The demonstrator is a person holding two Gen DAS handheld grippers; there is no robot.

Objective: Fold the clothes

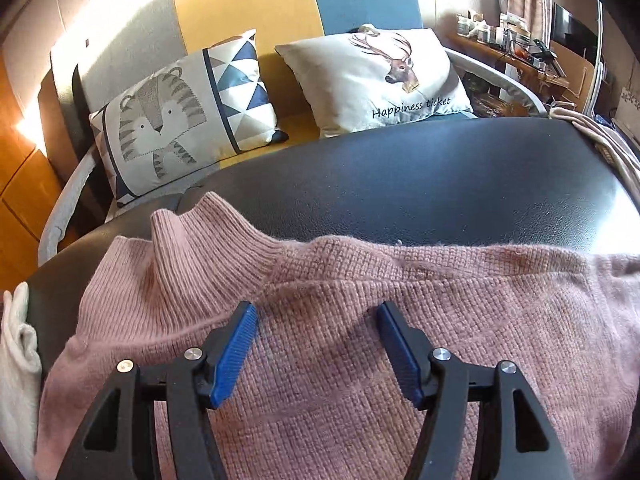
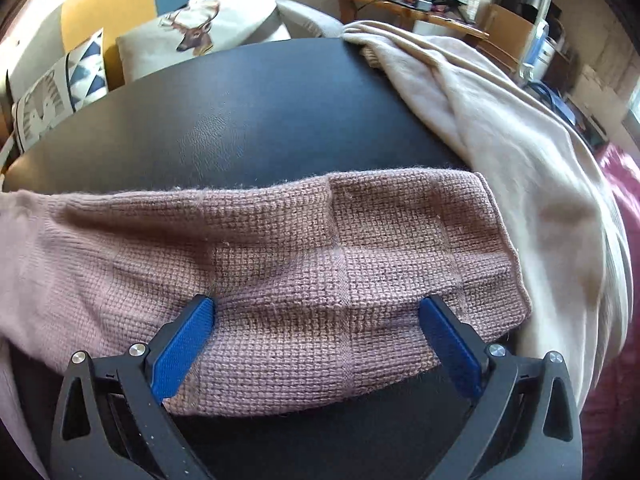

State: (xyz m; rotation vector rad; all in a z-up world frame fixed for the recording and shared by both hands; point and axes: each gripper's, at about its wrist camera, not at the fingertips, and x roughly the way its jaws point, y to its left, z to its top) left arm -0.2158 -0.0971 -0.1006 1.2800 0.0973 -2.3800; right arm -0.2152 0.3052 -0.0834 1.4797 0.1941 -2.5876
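A dusty-pink knitted sweater (image 1: 440,300) lies folded on a black leather-like tabletop (image 1: 400,184), its ribbed high collar (image 1: 208,236) sticking up at the left. My left gripper (image 1: 316,310) hovers over the sweater just below the collar, its blue pads apart and nothing pinched between them. In the right wrist view the sweater's (image 2: 300,240) other end lies in a flat band with a squared right edge. My right gripper (image 2: 317,304) stands wide open over it, and the knit runs under both fingers.
A cream garment (image 2: 500,128) is draped over the table's right side, against the sweater's edge. A white cloth (image 1: 16,360) hangs at the left edge. Behind the table (image 2: 260,120) a sofa holds a tiger cushion (image 1: 160,120) and a deer cushion (image 1: 380,76). Dark red fabric (image 2: 624,280) lies far right.
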